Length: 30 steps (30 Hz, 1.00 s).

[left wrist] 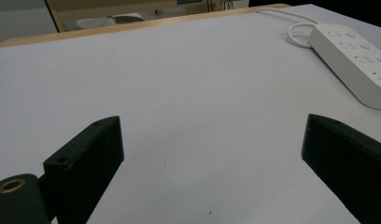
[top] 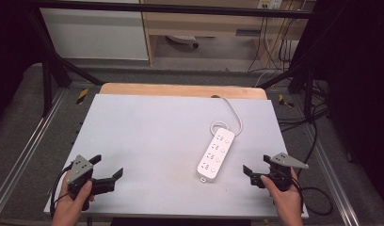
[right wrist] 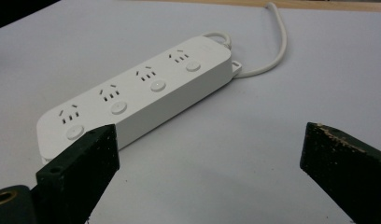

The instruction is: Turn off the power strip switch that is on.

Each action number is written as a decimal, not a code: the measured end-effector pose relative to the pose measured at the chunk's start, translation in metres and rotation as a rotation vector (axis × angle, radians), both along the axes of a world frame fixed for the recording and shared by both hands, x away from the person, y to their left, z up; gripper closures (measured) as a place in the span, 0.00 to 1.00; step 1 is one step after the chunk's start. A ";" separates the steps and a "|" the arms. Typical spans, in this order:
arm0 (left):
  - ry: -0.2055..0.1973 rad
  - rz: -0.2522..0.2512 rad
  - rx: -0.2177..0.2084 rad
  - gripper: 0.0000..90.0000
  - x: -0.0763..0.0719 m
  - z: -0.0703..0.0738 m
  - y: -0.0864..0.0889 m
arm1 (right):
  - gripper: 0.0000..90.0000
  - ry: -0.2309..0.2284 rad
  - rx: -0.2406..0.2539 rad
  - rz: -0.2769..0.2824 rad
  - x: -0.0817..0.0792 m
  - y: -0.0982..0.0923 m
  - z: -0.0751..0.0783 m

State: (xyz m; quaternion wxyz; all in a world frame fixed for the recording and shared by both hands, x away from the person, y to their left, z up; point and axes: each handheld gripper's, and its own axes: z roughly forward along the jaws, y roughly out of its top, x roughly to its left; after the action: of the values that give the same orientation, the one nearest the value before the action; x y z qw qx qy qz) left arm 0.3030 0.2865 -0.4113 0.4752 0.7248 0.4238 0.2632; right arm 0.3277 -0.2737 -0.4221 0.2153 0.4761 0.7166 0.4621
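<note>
Left gripper [top: 107, 170]: near edge, hand-held, jaws spread, nothing between.
Table [top: 148, 136]: pale grey top.
Power strip [top: 216, 154]: white, four sockets with round buttons, right of centre, cord [top: 235, 115] looping away.
Right gripper [top: 257, 168]: jaws spread, just beside strip.

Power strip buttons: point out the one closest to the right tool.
It is the round button at the free end of the power strip, opposite the cord. The other three sit farther up toward the cord. The right tool is open beside it.
</note>
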 end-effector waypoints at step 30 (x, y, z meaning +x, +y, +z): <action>0.009 0.014 0.005 0.06 0.001 -0.002 0.002 | 0.12 -0.053 -0.038 0.044 0.000 0.016 0.015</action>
State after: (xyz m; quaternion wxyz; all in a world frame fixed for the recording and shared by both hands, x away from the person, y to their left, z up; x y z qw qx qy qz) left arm 0.3040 0.2886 -0.4128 0.4697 0.7241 0.4305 0.2641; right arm 0.3274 -0.2573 -0.4068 0.2332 0.4436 0.7294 0.4656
